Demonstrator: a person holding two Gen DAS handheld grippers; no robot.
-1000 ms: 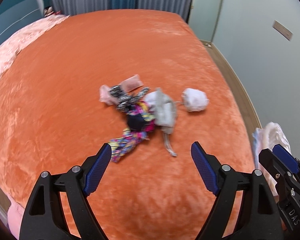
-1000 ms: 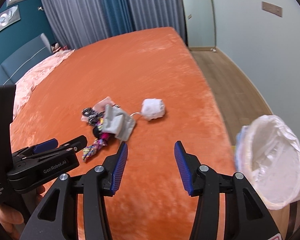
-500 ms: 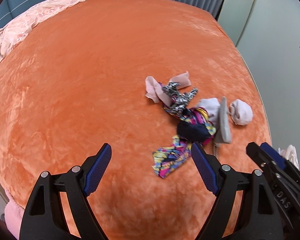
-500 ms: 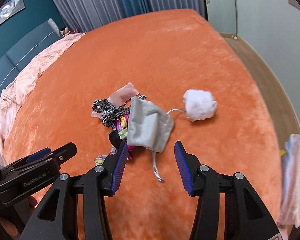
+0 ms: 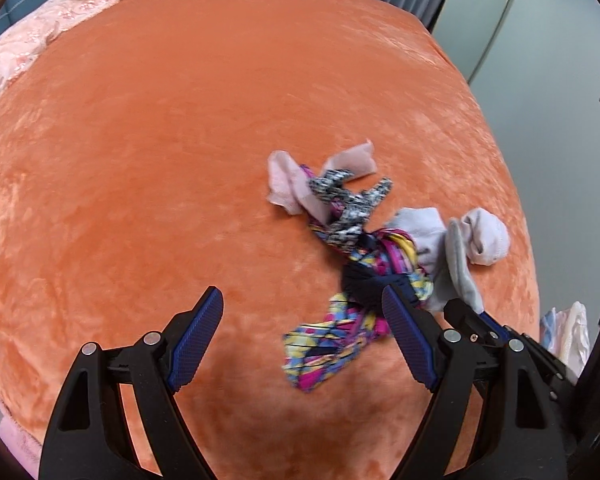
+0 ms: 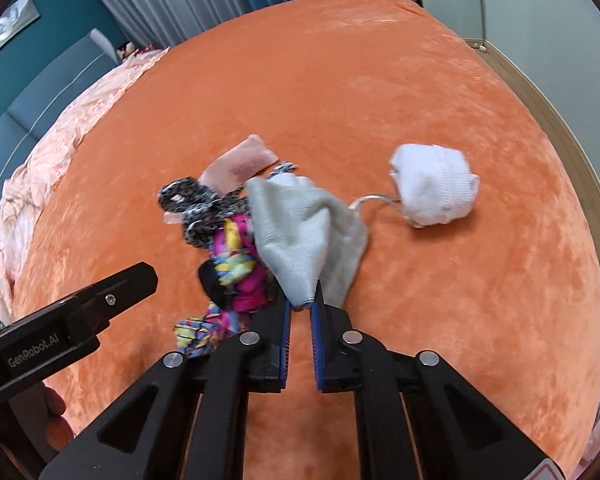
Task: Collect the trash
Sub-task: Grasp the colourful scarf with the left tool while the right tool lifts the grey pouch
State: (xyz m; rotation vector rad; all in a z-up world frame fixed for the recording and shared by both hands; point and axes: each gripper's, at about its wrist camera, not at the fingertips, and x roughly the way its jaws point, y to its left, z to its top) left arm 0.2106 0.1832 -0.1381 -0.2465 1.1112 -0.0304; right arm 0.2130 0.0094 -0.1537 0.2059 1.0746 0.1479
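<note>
We list: bedspread [image 6: 380,80], orange plush with a crushed, faintly shiny nap. Grey cloth [image 6: 304,236], soft matt fleece, centre frame. White bundle [image 6: 436,188], ribbed knit, right of it. Multicoloured fabric [image 5: 320,356], smooth and printed. Right gripper [image 6: 300,308] and left gripper [image 5: 300,320]: matt black plastic, ridged blue pads, bright metal rivets. Pink quilt [image 6: 48,152], satiny, at left.

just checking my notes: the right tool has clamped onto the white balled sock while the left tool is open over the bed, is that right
Not quite. The right tool has clamped onto the corner of the grey cloth; the white balled sock lies apart, untouched, as the right wrist view shows. The left tool is indeed open over the bed.
</note>
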